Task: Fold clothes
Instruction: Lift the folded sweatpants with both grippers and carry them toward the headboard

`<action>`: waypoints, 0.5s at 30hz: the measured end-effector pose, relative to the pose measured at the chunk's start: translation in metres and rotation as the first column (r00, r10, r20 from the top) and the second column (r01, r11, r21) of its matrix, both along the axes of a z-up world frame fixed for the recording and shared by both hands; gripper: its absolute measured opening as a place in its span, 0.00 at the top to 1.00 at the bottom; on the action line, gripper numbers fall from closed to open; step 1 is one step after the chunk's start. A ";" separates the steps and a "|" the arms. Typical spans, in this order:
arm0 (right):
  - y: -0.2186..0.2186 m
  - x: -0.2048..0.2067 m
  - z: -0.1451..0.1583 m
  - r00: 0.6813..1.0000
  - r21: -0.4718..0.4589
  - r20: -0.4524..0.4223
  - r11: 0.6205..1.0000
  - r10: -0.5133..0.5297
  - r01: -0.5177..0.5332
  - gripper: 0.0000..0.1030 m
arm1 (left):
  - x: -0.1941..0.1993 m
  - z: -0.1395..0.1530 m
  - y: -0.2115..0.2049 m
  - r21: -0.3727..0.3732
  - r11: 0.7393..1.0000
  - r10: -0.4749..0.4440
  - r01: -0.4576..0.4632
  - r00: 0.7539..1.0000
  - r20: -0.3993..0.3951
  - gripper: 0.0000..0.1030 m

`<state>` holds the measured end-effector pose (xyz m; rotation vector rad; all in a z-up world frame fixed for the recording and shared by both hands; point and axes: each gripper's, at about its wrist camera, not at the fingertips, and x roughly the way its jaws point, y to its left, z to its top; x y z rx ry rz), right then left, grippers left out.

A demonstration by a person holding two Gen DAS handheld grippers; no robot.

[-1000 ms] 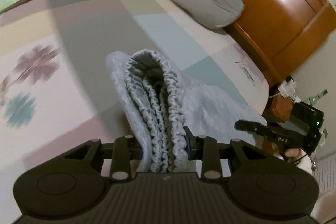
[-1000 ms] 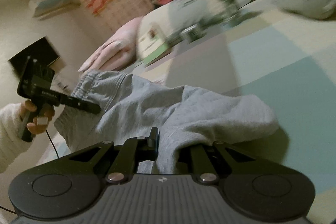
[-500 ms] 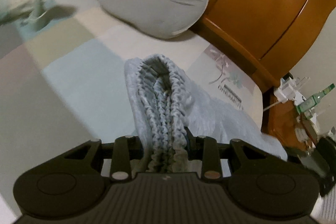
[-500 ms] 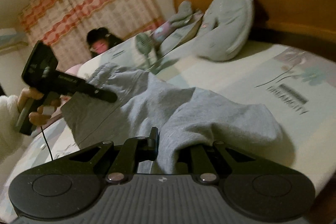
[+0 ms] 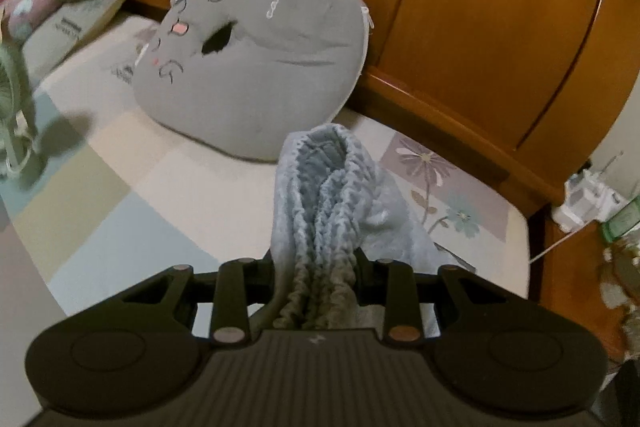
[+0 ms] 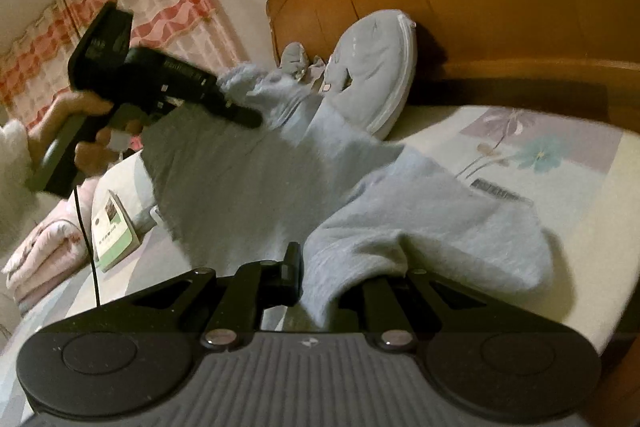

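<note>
Only my right view showed my left claw point(image 6: 240, 115) gripping the grey sweatpants' point(image 6: 280, 179) waistband; my right claw point(image 6: 320, 283) pinched their other end above the bed point(image 5: 120, 187). The cat pillow point(image 5: 256, 67) loomed nearer than before.

The grey cushion point(image 5: 256, 75) reads "cat", seemingly; the bedsheet's point(image 6: 496, 189) print is illegible.

Grey cat pillow point(image 5: 256, 75) leans against wooden headboard point(image 5: 480, 27).
</note>
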<state>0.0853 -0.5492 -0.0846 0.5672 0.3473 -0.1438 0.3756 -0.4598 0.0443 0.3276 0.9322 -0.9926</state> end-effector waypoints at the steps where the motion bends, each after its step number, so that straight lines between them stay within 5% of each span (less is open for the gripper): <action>1: 0.003 0.002 -0.004 1.000 0.005 -0.005 1.000 -0.003 0.003 0.88 | 0.000 0.000 -0.003 0.005 1.000 0.004 -0.004 1.000 0.009 0.70; 15: 0.017 0.001 -0.026 1.000 0.049 -0.025 0.999 -0.007 0.008 0.87 | -0.007 -0.004 -0.014 0.058 0.998 0.029 -0.032 0.998 0.058 0.64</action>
